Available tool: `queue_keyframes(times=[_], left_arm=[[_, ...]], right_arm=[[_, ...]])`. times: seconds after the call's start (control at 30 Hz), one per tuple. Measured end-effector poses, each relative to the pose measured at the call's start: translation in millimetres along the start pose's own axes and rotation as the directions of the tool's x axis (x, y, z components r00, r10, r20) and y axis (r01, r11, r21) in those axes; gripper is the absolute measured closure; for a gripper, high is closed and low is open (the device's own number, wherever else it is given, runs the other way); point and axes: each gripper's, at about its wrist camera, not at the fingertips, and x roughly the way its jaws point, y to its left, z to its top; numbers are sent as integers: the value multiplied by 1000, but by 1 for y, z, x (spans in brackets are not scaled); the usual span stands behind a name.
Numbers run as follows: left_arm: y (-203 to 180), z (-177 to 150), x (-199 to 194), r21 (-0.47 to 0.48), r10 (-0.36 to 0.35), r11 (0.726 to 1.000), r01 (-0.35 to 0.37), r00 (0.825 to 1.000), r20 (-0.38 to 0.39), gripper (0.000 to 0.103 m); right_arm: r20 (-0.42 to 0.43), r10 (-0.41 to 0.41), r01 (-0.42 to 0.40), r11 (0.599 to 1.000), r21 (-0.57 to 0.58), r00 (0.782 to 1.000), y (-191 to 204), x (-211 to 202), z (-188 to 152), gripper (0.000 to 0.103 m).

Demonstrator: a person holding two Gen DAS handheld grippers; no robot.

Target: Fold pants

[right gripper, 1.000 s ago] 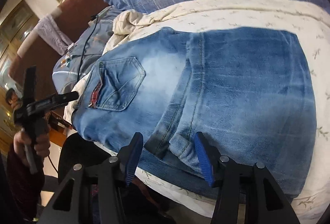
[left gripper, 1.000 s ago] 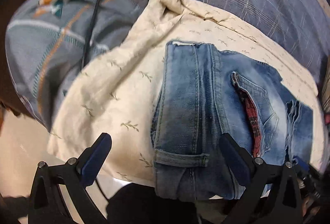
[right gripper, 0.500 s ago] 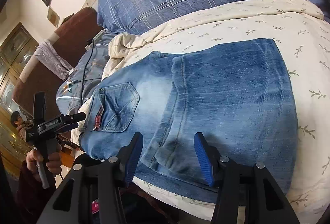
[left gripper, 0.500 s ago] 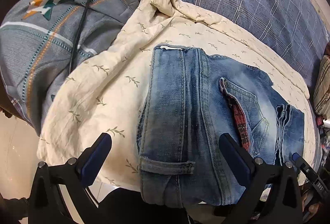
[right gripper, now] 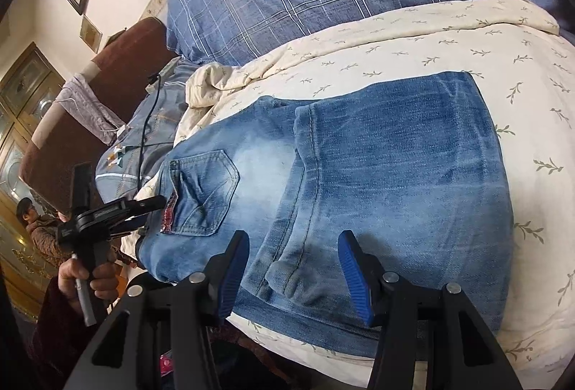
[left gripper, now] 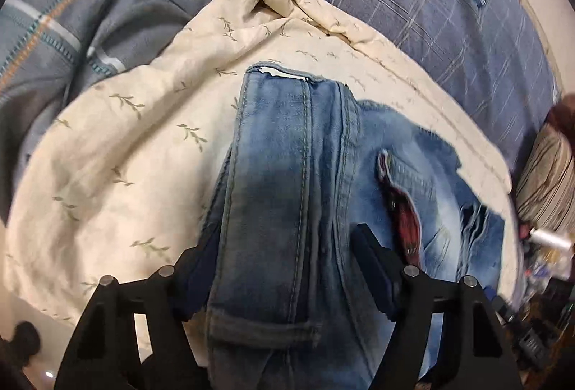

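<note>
The jeans (right gripper: 377, 181) are laid on the cream quilt (left gripper: 118, 152) at the near edge of the bed, already doubled over, with the pocketed seat toward the pillow (left gripper: 72, 30) end and the folded legs spread over the quilt's middle. Compared with a second ago, the left gripper (left gripper: 284, 267) has been lowered onto the waistband (left gripper: 276, 192) at the near edge; its jaws, previously wide with nothing between them, are now closing, and the thick band of denim is seen between them. Whether the pads already press on the cloth cannot be told with certainty; a small gap appears to remain at the right pad. The right gripper (right gripper: 294, 271) is unchanged: it is held at a middling opening around the bunched fold (right gripper: 287, 267) at the near edge, and contact there cannot be confirmed either. It is judged that a two-point grasp along the near edge is being prepared, so that the next fold can be carried across. A thick waistband may slip from a partial grip.
</note>
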Motion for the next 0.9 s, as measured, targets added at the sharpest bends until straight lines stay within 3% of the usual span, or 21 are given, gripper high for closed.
queue_keyframes(times=[0.2,0.3,0.5,0.67,0.9], left_arm=[[-17,0,12,35,-17,999,17,1000,-1,27],[-26,0,15,77,-18,997,18,1000,6,38],[-25,1,5,70,-52,996,50,998,33,67],[-49,-3,-12,164,-6,986,-8,996,91,85],[-110,-11,-59,312,-63,950,5,983,173,88]], right_arm=[[12,-10,10,1000,11,1000,-2,-1,1,48],[21,-13,12,1000,20,1000,-3,-1,2,48],[61,-26,23,999,34,998,-6,-6,4,48],[111,-39,28,995,98,993,-18,-13,8,48],[196,-49,1,971,240,979,-51,-33,14,48]])
